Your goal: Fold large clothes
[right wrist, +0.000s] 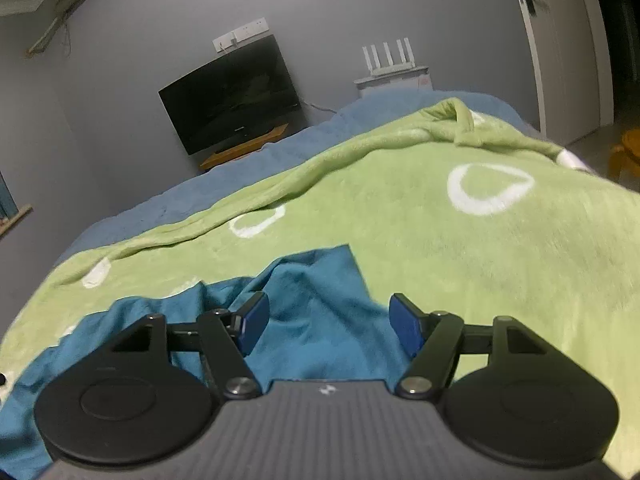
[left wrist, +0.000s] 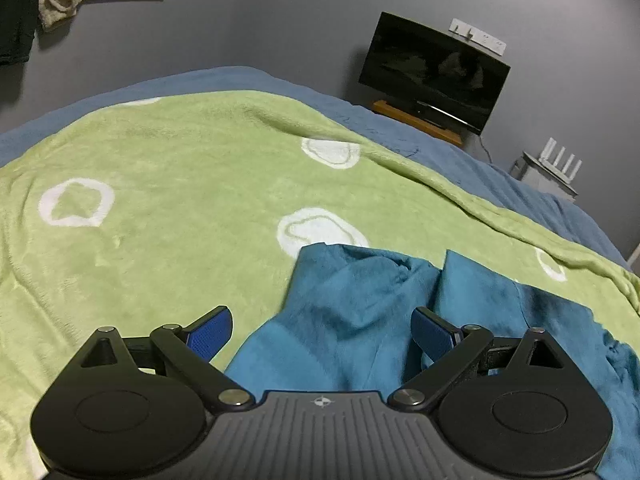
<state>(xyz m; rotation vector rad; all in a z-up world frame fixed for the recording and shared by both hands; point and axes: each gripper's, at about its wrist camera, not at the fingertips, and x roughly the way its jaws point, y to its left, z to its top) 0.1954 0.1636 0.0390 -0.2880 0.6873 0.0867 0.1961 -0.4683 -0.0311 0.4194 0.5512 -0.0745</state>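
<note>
Both the left gripper (left wrist: 322,330) and right gripper (right wrist: 329,322) hung wide open and empty over a rumpled teal garment (left wrist: 360,312) lying on the green blanket (left wrist: 180,184); seemingly between folds, each next needed an edge to pinch.

left tool (left wrist: 322,330): fingers spread wide, holding nothing | right tool (right wrist: 329,326): fingers spread wide, holding nothing

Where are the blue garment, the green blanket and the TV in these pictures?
blue garment (left wrist: 352,312): left wrist view, its middle folds between the open fingers.
green blanket (left wrist: 180,160): left wrist view, a flat stretch of it.
TV (right wrist: 232,92): right wrist view, centre of the dark screen.
</note>
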